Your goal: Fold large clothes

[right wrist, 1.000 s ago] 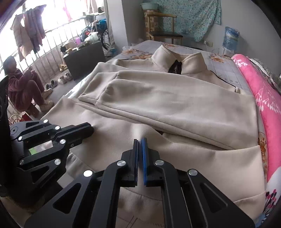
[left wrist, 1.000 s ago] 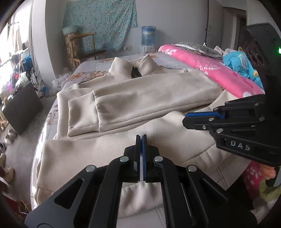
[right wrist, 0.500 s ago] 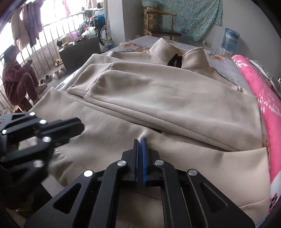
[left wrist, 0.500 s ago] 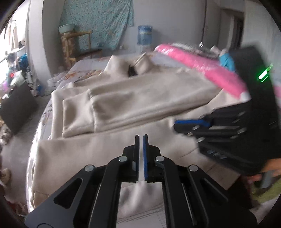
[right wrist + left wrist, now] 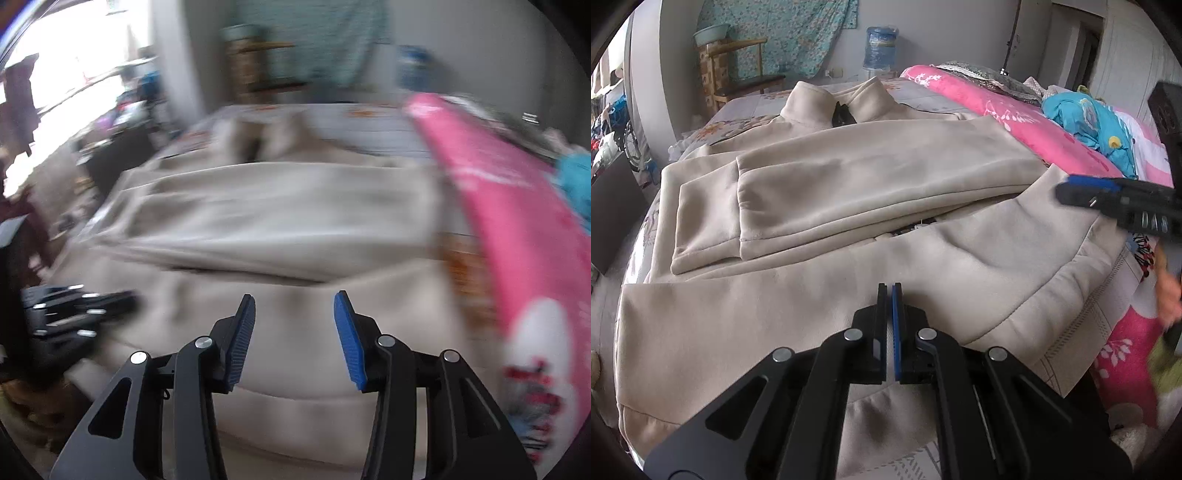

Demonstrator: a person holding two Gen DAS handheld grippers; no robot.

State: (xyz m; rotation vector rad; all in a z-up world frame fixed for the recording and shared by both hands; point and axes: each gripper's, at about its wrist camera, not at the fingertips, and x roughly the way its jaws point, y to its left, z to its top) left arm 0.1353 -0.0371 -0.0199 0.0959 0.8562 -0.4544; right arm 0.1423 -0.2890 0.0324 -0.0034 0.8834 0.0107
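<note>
A large beige coat (image 5: 849, 173) lies spread on the bed, collar at the far end, both sleeves folded across its chest. My left gripper (image 5: 889, 291) hovers shut over the coat's near hem, with nothing between its jaws. In the left wrist view my right gripper (image 5: 1071, 190) reaches in from the right edge, over the coat's right side. The right wrist view is blurred by motion: my right gripper (image 5: 295, 314) hangs above the coat (image 5: 280, 206) near its hem, its jaws opening with nothing between them. The left gripper (image 5: 122, 299) shows at that view's left edge.
A pink floral quilt (image 5: 1015, 122) runs along the bed's right side, with a blue garment (image 5: 1093, 125) on it. A wooden chair (image 5: 738, 70) and a water bottle (image 5: 881, 46) stand by the far wall. A dark cabinet (image 5: 613, 206) sits left of the bed.
My right gripper has swung toward the coat's right side and its jaws have parted from shut. The left gripper has dipped slightly and stays shut.
</note>
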